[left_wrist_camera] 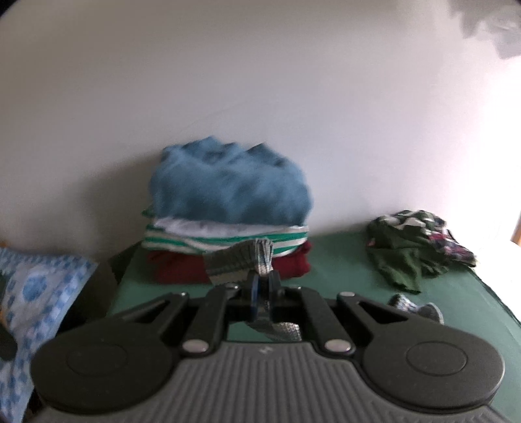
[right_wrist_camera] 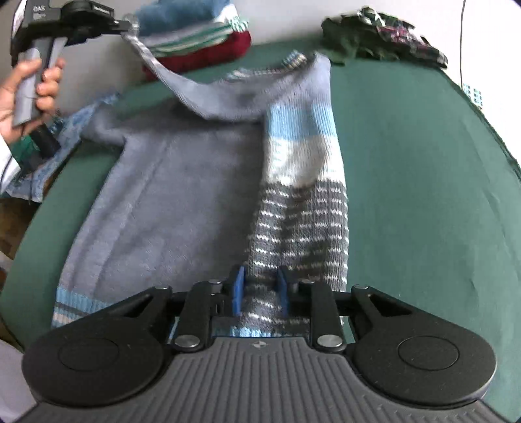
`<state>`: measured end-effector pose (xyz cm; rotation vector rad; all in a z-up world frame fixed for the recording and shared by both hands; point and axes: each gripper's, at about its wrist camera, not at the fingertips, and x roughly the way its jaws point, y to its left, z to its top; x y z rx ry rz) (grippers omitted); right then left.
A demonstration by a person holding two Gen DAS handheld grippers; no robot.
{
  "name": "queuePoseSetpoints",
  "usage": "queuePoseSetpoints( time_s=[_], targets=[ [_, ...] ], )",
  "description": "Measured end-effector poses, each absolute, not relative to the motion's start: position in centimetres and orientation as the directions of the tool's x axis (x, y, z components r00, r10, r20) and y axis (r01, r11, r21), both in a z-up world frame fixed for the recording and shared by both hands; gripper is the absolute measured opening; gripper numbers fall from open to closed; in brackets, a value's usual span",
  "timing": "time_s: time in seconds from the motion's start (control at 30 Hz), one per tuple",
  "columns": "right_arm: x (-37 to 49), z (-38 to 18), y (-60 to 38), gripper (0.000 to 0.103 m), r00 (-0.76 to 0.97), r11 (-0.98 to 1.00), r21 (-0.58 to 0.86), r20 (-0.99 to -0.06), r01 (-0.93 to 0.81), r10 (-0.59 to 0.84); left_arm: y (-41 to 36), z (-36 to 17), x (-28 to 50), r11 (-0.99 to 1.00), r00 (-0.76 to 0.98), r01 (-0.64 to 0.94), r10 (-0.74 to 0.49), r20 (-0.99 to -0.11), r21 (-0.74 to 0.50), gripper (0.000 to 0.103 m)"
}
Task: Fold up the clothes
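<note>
My left tool (right_wrist_camera: 130,24) is clamped on the sweater (right_wrist_camera: 169,182) cuff, the right tool (right_wrist_camera: 259,293) is pinching the hem, so I'd drop that sleeve flat across the body, toward the folded stack (right_wrist_camera: 198,35).

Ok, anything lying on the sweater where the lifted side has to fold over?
Nothing visible. The left tool holds the sweater edge up; the flat grey part is bare. The folded stack sits behind it.

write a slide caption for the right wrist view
Right gripper and left gripper fold a grey-blue sweater on the green bed.
</note>
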<state>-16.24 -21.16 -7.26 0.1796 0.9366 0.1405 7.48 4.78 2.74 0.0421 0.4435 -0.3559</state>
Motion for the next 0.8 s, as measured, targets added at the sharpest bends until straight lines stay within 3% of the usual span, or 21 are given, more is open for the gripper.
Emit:
queuePoseSetpoints(
  time_s=[0.17,0.27,0.43,0.8],
  targets=[
    [-16.2,-7.3,-22.2,0.024,0.614,0.948,0.316,-0.742,-0.034,0.269,2.6,3.1,5.6,0.919,0.827,0.394,-0.367,-0.426,-0.026,0.002],
    [-15.3,-7.6,-20.9,0.02,0.582,0.97,0.222,-0.778,-0.097,0.236,1.3,3.2,3.8,0.905,0.812,0.424,-0.4,-0.425,-0.041,0.002],
    [-14.6,-5.3,-23.1,0.02,0.655,0.959,0.263,-0.707,-0.104,0.266,-1.5,2.7,0.2,0.854,0.756,0.516,-0.489,-0.435,-0.063,0.002],
    [-13.7,-5.8,-27.7,0.02,0.677,0.97,0.236,-0.703,-0.065,0.216,-8.3,-1.6,-7.3,0.75,0.631,0.661,-0.558,-0.539,-0.003,0.002]
  ],
)
